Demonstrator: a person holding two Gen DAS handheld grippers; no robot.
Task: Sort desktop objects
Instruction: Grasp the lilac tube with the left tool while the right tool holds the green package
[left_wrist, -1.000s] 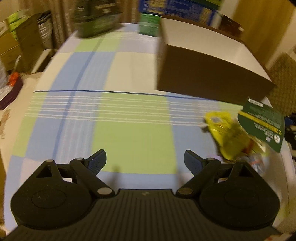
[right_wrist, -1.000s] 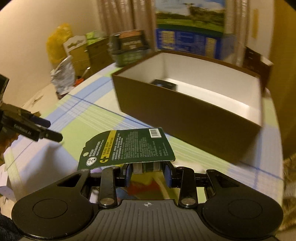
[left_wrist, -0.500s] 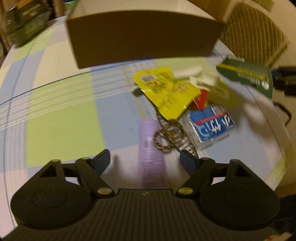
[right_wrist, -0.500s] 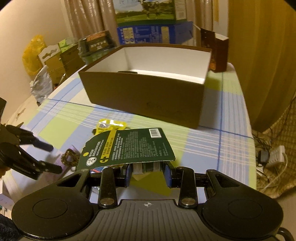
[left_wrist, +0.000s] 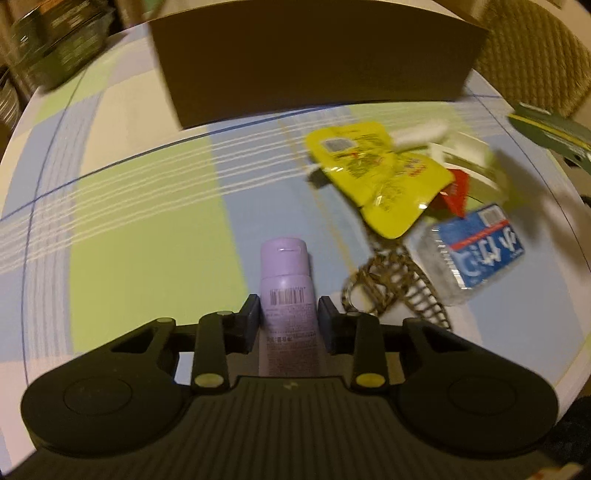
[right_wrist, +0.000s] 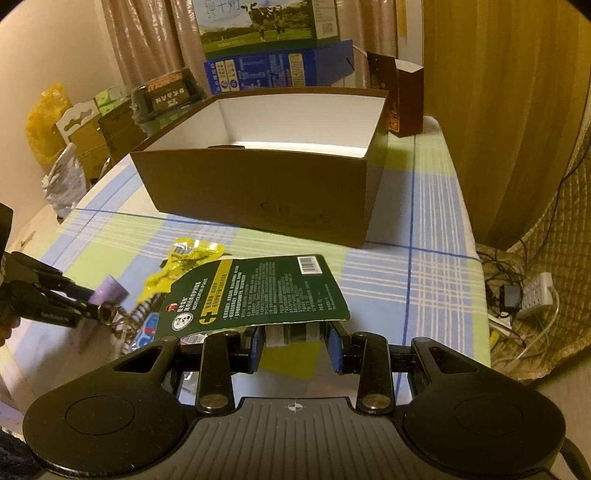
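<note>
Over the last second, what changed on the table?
The left gripper swung from bare cloth to the pile and came down over the purple tube; its jaws are closing, pads against the tube. The right gripper still holds the green packet, and the brown box stayed put.

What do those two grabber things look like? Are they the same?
Yes, they match. The left gripper and right gripper are black, with two round discs, a ribbed middle plate, folding link arms on silvery pins, and dark blue pads.
</note>
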